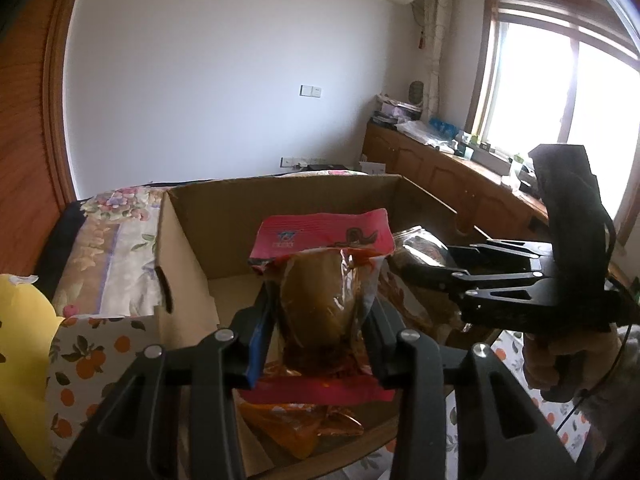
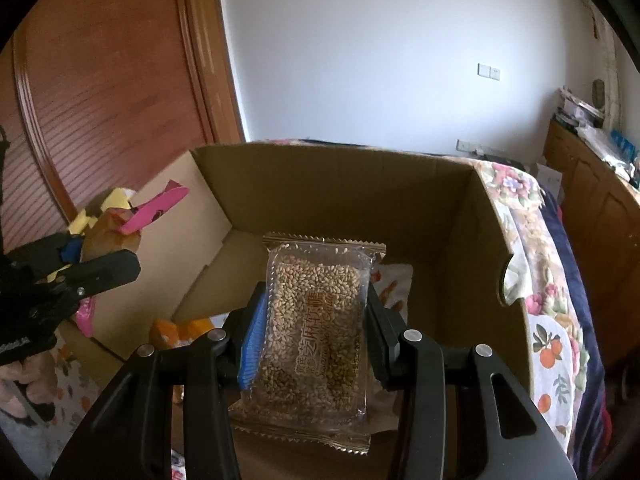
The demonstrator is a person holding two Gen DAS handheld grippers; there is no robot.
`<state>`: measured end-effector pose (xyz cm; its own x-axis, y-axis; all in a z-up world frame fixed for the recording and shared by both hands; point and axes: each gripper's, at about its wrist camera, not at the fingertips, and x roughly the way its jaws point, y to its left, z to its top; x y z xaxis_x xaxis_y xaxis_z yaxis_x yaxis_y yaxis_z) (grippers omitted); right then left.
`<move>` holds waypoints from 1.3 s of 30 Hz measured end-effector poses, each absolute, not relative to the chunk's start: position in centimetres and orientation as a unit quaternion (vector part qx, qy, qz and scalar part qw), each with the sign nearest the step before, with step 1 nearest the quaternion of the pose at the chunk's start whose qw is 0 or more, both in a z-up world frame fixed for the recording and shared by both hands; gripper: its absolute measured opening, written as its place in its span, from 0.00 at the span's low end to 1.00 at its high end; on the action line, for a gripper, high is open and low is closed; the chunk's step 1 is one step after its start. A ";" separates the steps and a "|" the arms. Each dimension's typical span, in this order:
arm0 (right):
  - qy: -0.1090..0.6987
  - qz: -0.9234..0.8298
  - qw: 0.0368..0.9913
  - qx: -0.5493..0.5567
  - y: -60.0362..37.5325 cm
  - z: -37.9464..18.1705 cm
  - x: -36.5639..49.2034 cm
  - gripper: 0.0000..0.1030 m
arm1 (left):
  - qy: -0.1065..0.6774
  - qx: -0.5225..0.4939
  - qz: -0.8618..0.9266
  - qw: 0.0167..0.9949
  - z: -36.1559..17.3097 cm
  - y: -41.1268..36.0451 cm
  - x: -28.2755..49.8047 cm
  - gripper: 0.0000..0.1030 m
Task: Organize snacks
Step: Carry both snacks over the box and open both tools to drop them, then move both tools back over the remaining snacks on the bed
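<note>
Cardboard box (image 2: 340, 192) open-topped, walls high, floor mostly bare ahead of us. Our left gripper (image 1: 320, 320) clamps pink snack pouch (image 1: 320, 280) above its near rim; right gripper (image 2: 312, 336) clamps sesame bar (image 2: 316, 320) over the floor.

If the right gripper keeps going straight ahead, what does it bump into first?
Most likely the back wall of the cardboard box. The right gripper, clamped on the sesame candy pack, points into the box; depth is hard to judge, so it might meet the box floor first.

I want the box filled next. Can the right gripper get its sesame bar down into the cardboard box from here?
Probably yes: the right gripper holds the sesame bar over the open cardboard box, nothing beneath blocking.
</note>
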<state>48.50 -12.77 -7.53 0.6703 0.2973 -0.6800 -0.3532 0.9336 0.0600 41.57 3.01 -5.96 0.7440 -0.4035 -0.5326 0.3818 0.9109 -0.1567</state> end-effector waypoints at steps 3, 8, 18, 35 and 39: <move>0.375 0.176 0.909 -0.052 -12.5 -8.4 48.5 0.44 | 0.294 -0.021 -0.216 0.931 -6.4 2.8 41.6 0.43; 0.371 0.171 0.910 -0.068 -12.2 -8.4 48.3 0.46 | 0.294 -0.008 -0.218 0.931 -6.6 2.6 41.3 0.47; 0.367 0.156 0.913 -0.085 -12.2 -8.3 47.8 0.62 | 0.294 -0.005 -0.214 0.932 -6.3 2.7 41.4 0.53; 0.354 0.181 0.916 -0.054 -13.1 -6.6 43.8 0.62 | 0.281 0.002 -0.215 0.935 -5.3 2.6 40.4 0.59; 0.353 0.183 0.916 -0.046 -13.8 -6.1 42.0 0.62 | 0.279 0.003 -0.216 0.936 -4.8 2.6 39.7 0.59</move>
<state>42.00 -13.77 -6.13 0.6840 0.3025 -0.6638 -0.3671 0.9291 0.0451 39.74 2.57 -4.79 0.7506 -0.4029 -0.5237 0.4060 0.9065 -0.1155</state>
